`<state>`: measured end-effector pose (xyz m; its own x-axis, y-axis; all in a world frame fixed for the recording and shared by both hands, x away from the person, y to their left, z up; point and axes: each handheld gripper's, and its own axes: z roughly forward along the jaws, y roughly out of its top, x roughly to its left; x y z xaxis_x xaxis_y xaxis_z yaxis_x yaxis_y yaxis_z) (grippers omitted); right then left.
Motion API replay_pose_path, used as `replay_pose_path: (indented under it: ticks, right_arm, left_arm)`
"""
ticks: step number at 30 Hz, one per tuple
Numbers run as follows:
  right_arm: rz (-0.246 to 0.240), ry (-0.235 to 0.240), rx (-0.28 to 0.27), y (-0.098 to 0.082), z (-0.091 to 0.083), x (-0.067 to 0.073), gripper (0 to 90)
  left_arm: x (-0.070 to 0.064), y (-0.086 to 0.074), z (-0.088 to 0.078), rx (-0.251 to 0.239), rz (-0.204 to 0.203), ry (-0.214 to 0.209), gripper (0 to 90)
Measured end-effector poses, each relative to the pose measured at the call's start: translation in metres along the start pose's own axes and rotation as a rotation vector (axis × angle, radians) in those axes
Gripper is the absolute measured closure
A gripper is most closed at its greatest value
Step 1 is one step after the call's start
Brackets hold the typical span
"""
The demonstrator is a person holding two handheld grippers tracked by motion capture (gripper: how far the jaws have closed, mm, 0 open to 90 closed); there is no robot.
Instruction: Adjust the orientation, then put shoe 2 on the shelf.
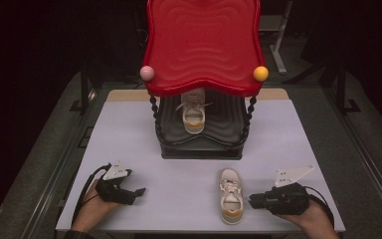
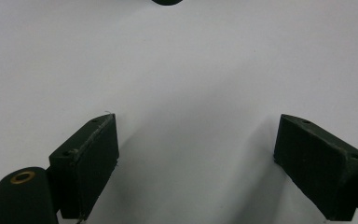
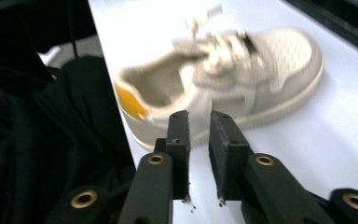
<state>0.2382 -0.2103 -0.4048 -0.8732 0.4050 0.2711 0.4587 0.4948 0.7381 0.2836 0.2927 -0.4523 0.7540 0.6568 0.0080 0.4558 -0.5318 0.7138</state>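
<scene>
- Right gripper view: right gripper [image 3: 199, 126] jaws a narrow gap apart, gripping nothing, beside shoe [image 3: 223, 79].
- Left gripper [image 2: 196, 158] jaws wide, empty, over table [image 2: 191, 70].

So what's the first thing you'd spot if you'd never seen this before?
The big red wavy shelf top at the table's far end, with a pink ball and a yellow ball on its front corners. Then one shoe tucked under it and another shoe near the front, beside the right hand-held gripper.

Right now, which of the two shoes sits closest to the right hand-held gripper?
The shoe on the bare tabletop, just left of the right hand-held gripper; the other shoe stands on the black shelf under the red top.
</scene>
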Motion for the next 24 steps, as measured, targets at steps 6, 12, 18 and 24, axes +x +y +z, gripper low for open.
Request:
replay_pose_path:
  ticks: [6,12,18,24]
  right_arm:
    - [-0.032,0.043,-0.04,0.013,0.0,0.007,72.7]
    - [-0.086,0.09,-0.021,0.023,0.014,0.015,70.4]
    - [-0.126,0.123,0.008,0.03,0.028,0.02,69.0]
    - [-0.131,0.148,0.009,0.031,0.033,0.017,67.8]
  left_arm:
    - [0.0,0.0,0.0,0.001,0.0,0.0,13.1]
    - [0.0,0.0,0.0,0.001,0.0,0.0,13.1]
    - [0.0,0.0,0.0,0.001,0.0,-0.001,13.1]
    - [0.0,0.0,0.0,0.001,0.0,-0.001,13.1]
